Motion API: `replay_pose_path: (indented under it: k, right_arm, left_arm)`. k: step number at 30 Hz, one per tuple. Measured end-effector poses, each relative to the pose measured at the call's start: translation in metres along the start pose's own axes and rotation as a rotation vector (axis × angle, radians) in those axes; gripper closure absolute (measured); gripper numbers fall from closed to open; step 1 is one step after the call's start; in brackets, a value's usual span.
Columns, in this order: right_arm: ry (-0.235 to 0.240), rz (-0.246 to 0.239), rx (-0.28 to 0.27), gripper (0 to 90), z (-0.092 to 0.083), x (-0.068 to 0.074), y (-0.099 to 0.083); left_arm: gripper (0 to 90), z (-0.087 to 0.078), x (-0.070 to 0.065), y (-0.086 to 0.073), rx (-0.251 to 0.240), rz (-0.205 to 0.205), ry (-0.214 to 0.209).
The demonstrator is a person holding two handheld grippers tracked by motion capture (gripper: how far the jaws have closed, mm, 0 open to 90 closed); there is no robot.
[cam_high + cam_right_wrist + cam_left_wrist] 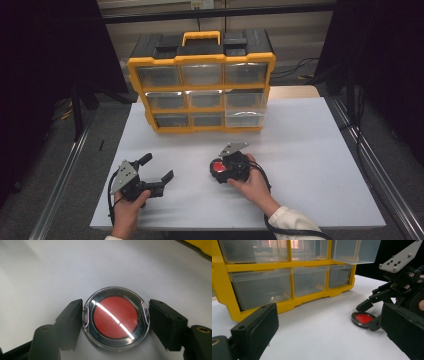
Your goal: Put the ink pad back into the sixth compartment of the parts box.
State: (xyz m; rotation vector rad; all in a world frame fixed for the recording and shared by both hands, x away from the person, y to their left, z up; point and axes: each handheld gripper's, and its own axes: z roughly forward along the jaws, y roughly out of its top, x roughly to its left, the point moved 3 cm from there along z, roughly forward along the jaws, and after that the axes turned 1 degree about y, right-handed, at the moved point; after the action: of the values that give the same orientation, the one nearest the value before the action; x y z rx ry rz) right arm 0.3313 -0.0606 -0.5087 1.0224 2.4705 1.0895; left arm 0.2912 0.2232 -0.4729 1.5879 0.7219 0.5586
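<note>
The red round case (116, 318) lay flat on the white surface (310, 150), squarely between the right tongs (116, 320), both pads touching its rim. Left tongs (157, 169) sat spread, empty, well left of it.

Right claw (223, 169) hides part of the red round case (218, 167) from above

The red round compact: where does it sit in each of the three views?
High view: red compact lies centre-low on the white table, under the right gripper.
Left gripper view: right of centre, between that gripper's jaws.
Right gripper view: centre, between the jaws.
Shared landmark: yellow drawer organizer.
</note>
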Motion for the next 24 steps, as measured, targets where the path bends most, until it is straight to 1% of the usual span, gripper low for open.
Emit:
replay_pose_path:
  k: [3, 4, 5, 6, 7, 8, 10, 11, 13, 14, 15, 16, 21, 22, 23, 24]
  right_arm:
    - [0.0, 0.007, 0.004, 30.0, -0.001, 0.0, 0.0]
    - [0.011, 0.006, 0.002, 30.0, -0.001, 0.0, 0.001]
    - [0.01, 0.007, 0.005, 30.0, -0.001, 0.0, 0.001]
    - [0.004, 0.011, 0.016, 30.0, -0.003, 0.0, 0.001]
    - [0.011, 0.012, 0.009, 30.0, -0.003, -0.001, 0.001]
    - [0.007, 0.012, 0.015, 30.0, -0.005, 0.0, 0.002]
    - [0.015, 0.01, 0.013, 30.0, -0.008, -0.001, 0.003]
    - [0.01, 0.014, 0.017, 30.0, -0.009, -0.001, 0.005]
    - [0.02, 0.016, 0.019, 30.0, -0.014, -0.001, 0.007]
    - [0.027, 0.021, 0.017, 30.0, -0.016, -0.001, 0.008]
    - [0.032, 0.013, 0.019, 30.1, -0.018, -0.001, 0.009]
    - [0.033, 0.027, 0.017, 30.0, -0.019, 0.0, 0.011]
    - [0.058, 0.023, 0.04, 30.1, -0.026, 0.002, 0.017]
    - [0.058, 0.008, 0.04, 30.0, -0.027, 0.001, 0.018]
    - [0.06, 0.018, 0.05, 30.0, -0.028, 0.003, 0.019]
    - [0.069, 0.006, 0.045, 30.0, -0.029, 0.002, 0.02]
  left_arm:
    - [2.3, 0.0, 0.0, 0.0, -0.004, -0.006, 0.0]
    - [2.3, 0.0, 0.0, 0.0, -0.004, -0.005, 0.0]
    - [2.3, 0.0, 0.0, 0.0, -0.004, -0.006, 0.0]
    - [2.3, 0.0, 0.0, 0.0, -0.004, -0.004, 0.0]
    - [2.3, 0.0, 0.001, 0.001, -0.005, 0.007, 0.002]
    - [2.3, 0.0, 0.001, 0.0, -0.002, 0.008, 0.002]
    - [2.3, 0.0, 0.0, 0.0, -0.002, -0.001, 0.004]
    - [2.3, 0.0, 0.0, 0.0, -0.002, 0.0, 0.002]
    - [2.3, 0.0, 0.001, 0.0, -0.001, 0.008, 0.0]
    - [2.3, 0.0, 0.0, 0.0, 0.002, 0.004, 0.001]
    - [2.3, 0.0, 0.0, 0.0, 0.001, 0.001, 0.002]
    - [2.3, 0.0, 0.001, 0.0, 0.007, 0.012, 0.002]
    - [2.3, 0.0, 0.0, 0.0, 0.001, -0.001, 0.003]
    - [2.3, 0.001, 0.0, 0.0, 0.002, 0.004, 0.005]
    - [2.3, 0.001, -0.001, 0.0, 0.002, 0.003, 0.005]
    - [2.3, 0.0, 0.0, 0.0, 0.008, 0.01, -0.003]
